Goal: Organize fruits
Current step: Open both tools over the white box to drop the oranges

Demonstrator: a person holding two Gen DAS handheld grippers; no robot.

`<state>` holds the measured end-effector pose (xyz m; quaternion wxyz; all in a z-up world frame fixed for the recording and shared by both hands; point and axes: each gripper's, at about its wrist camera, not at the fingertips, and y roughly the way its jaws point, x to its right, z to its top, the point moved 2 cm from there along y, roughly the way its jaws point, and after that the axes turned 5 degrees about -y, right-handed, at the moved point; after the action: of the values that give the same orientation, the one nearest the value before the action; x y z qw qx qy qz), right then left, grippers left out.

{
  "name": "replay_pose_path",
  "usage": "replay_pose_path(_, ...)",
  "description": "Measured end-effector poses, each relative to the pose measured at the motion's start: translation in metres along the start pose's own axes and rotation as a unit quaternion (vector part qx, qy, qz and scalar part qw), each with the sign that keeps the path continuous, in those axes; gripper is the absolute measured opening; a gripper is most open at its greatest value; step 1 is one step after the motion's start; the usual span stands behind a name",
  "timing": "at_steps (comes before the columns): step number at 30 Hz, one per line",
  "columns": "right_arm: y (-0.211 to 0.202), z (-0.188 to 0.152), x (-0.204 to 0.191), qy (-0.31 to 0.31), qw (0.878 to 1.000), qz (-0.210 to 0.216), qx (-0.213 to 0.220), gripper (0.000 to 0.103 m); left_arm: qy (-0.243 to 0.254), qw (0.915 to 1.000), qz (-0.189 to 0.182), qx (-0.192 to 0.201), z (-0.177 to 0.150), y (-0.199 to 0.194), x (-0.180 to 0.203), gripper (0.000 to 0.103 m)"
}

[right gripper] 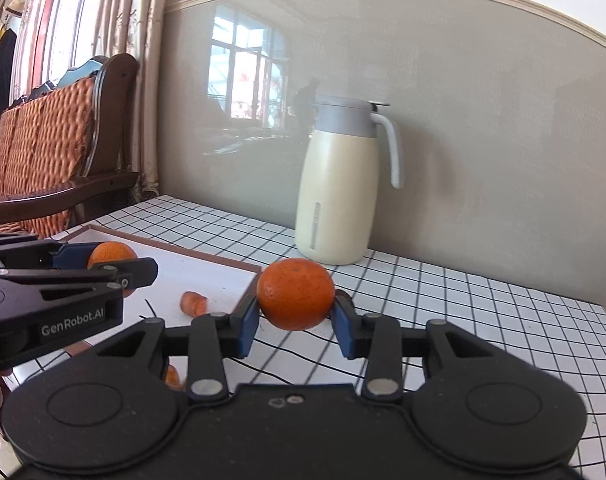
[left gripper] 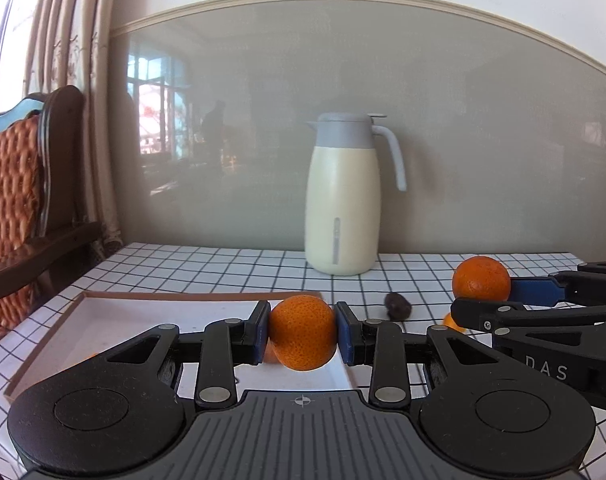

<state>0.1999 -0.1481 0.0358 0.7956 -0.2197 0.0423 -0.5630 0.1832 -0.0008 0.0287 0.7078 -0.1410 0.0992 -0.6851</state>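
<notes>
My left gripper (left gripper: pixel 303 338) is shut on a mandarin orange (left gripper: pixel 302 320), held just above the near right part of a white tray (left gripper: pixel 115 316) with a brown rim. The right wrist view shows that same gripper (right gripper: pixel 115 266) at the left, over the tray (right gripper: pixel 207 276), with its orange (right gripper: pixel 110 253) partly hidden. My right gripper (right gripper: pixel 296 314) is shut on a second orange (right gripper: pixel 295 292), above the checked cloth just right of the tray. From the left wrist view, the right gripper (left gripper: pixel 488 297) and its orange (left gripper: pixel 479 282) are at the right edge.
A cream jug (left gripper: pixel 343 208) with a grey lid stands by the back wall. A small dark fruit (left gripper: pixel 397 306) lies on the checked tablecloth (left gripper: pixel 223 268). A small orange piece (right gripper: pixel 193 304) lies in the tray. A wooden chair (right gripper: pixel 47 152) stands left of the table.
</notes>
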Motion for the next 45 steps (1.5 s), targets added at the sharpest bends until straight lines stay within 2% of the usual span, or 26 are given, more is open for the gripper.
replay_pose_path(17, 0.027, 0.020, -0.057, -0.018, 0.999, 0.046, 0.009, 0.031, -0.024, 0.9977, 0.064, 0.003, 0.001, -0.004, -0.084, 0.034)
replay_pose_path(28, 0.052, 0.031, -0.087, -0.016, 0.997, 0.067, 0.016, 0.031, -0.028, 0.9947, 0.099, 0.005, 0.005, 0.010, -0.126, 0.034)
replay_pose_path(36, 0.073, 0.040, -0.098, -0.010, 0.997, 0.080, 0.020, 0.031, -0.037, 0.9937, 0.106, 0.003, 0.011, 0.028, -0.146, 0.034)
replay_pose_path(45, 0.101, 0.053, -0.101, -0.020, 0.997, 0.070, 0.018, 0.031, -0.039, 0.9928, 0.113, 0.001, 0.020, 0.050, -0.164, 0.035)
